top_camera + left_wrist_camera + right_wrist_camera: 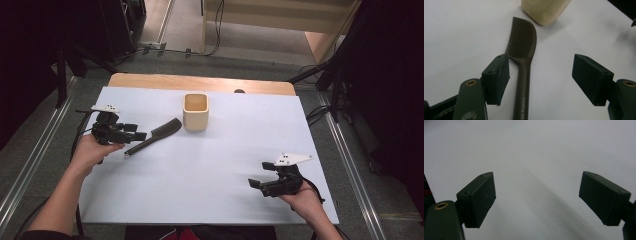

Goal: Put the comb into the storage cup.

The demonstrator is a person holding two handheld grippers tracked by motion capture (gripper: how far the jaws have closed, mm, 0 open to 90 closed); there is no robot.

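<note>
A dark brown comb [155, 135] lies flat on the white table sheet [215, 165], its toothed head toward a cream square cup [195, 111]. My left gripper [136, 132] hovers open over the comb's handle. In the left gripper view the comb [523, 60] runs up between the two spread pads, close to the left pad [497, 78], with the cup [544, 10] just beyond its head. At the table's near right my right gripper [260, 175] is open and holds nothing; in the right gripper view my right gripper [537, 200] has bare white sheet between its jaws.
The white sheet covers a wooden table [200, 82] whose far edge shows. Metal floor rails [350, 165] run along both sides. Cables [215, 40] and dark stands lie on the floor beyond the table.
</note>
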